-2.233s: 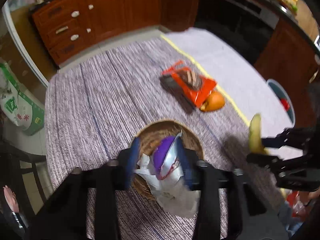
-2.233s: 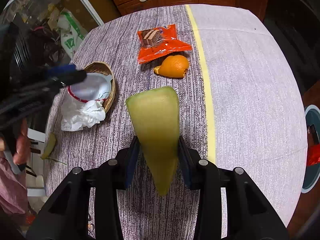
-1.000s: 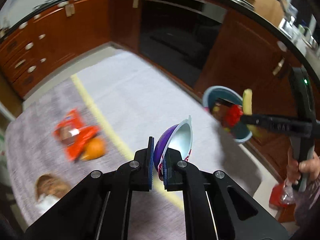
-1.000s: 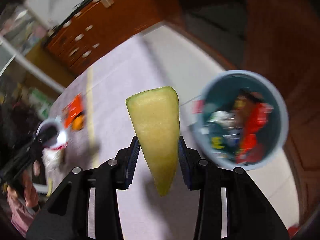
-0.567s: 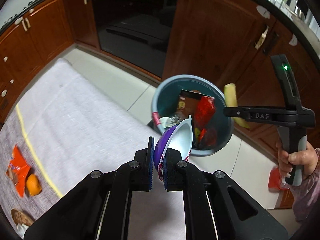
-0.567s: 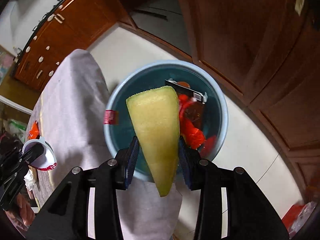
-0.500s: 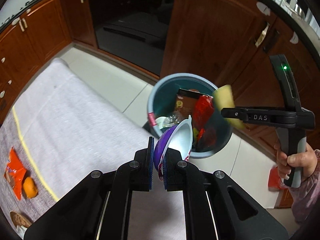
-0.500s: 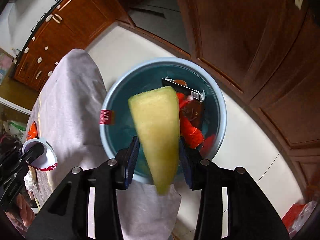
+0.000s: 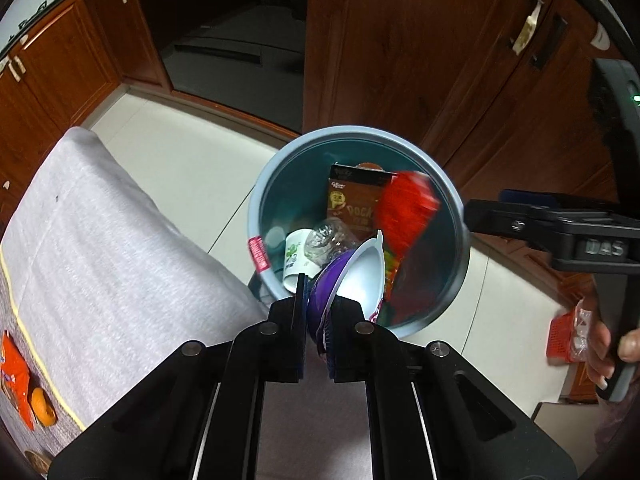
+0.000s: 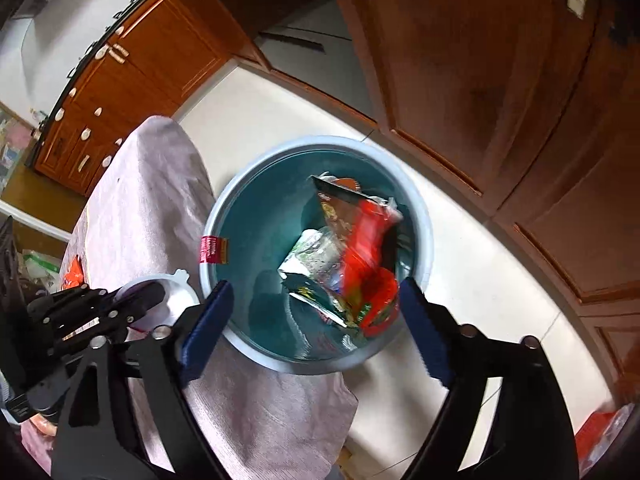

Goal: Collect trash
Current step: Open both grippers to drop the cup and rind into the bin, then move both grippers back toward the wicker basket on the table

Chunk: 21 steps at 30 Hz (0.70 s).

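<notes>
Presently, item one: purple cup [image 9: 340, 276], white inside, one, pinched by its rim in my left gripper [image 9: 316, 312], whose fingers are clamped tight on it. It hangs over the near rim of the bin [image 9: 280, 184], at about 6 o'clock of the opening.

Item two: bin, one, pale blue rim, teal inside, standing on the floor against the draped counter [image 9: 100, 248]. Contents as far as I can count: one brown snack box [image 9: 352, 204], one red wrapper [image 9: 404, 208], one crushed clear bottle [image 9: 324, 236], one white printed cup [image 9: 294, 256]; the rest is too blurred to itemise.

Item three: my right gripper [image 10: 316, 320], fingers opening wide over the bin, nothing between them.

Item four, on the counter at 8 o'clock: one orange packet [image 9: 16, 388], one orange peel [image 9: 42, 412].

Risk: the cup sits right at the rim, not the middle. Let go here and it may strike the edge and tip onto the floor or the cloth.
</notes>
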Each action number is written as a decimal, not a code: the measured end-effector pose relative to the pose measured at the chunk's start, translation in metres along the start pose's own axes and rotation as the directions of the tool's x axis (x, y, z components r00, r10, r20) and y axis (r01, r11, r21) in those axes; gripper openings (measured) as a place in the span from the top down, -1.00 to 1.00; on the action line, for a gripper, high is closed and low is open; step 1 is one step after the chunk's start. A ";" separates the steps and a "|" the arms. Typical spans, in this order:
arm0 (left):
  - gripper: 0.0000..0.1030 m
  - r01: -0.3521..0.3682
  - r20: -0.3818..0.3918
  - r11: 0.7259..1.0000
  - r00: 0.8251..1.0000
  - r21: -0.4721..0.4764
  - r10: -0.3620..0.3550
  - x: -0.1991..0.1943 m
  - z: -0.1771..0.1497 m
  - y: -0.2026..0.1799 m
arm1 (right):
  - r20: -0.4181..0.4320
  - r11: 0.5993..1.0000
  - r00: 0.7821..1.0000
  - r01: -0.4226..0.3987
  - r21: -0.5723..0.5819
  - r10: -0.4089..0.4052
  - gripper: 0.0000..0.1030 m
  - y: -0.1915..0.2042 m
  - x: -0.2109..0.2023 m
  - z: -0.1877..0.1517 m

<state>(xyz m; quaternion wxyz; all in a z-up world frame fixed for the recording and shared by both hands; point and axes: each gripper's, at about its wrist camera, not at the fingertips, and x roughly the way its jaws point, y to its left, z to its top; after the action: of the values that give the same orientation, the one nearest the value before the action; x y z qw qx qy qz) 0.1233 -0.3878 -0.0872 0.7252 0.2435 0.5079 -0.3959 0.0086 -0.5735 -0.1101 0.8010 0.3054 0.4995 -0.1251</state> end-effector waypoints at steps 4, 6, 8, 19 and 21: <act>0.80 -0.014 -0.006 1.000 1.000 0.012 0.015 0.011 0.010 -0.009 | 0.014 0.999 1.000 0.022 0.034 -0.022 -0.71 -0.012 -0.010 -0.001; 0.44 -0.019 -0.023 1.000 1.000 0.013 0.019 0.015 0.014 -0.011 | 0.012 0.999 1.000 0.019 0.050 -0.019 -0.71 -0.016 -0.011 -0.001; -0.12 -0.058 -0.002 0.998 0.998 0.019 0.058 0.015 0.015 -0.014 | 0.013 0.998 1.000 0.021 0.063 -0.022 -0.75 -0.018 -0.013 -0.002; -0.63 -0.082 0.029 0.996 0.996 -0.018 0.083 -0.008 -0.001 -0.002 | -0.004 0.996 1.000 0.025 0.082 -0.025 -0.83 -0.015 -0.014 -0.004; -0.71 -0.085 0.043 0.996 0.995 -0.026 0.086 -0.016 -0.004 0.001 | -0.009 0.997 1.000 0.028 0.078 -0.028 -0.83 -0.011 -0.015 -0.006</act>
<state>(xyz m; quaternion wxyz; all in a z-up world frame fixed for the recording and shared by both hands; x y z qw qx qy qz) 0.1188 -0.3790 -0.0740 0.7554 0.2472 0.4859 -0.3637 -0.0088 -0.5804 -0.1026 0.7846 0.3299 0.5016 -0.1545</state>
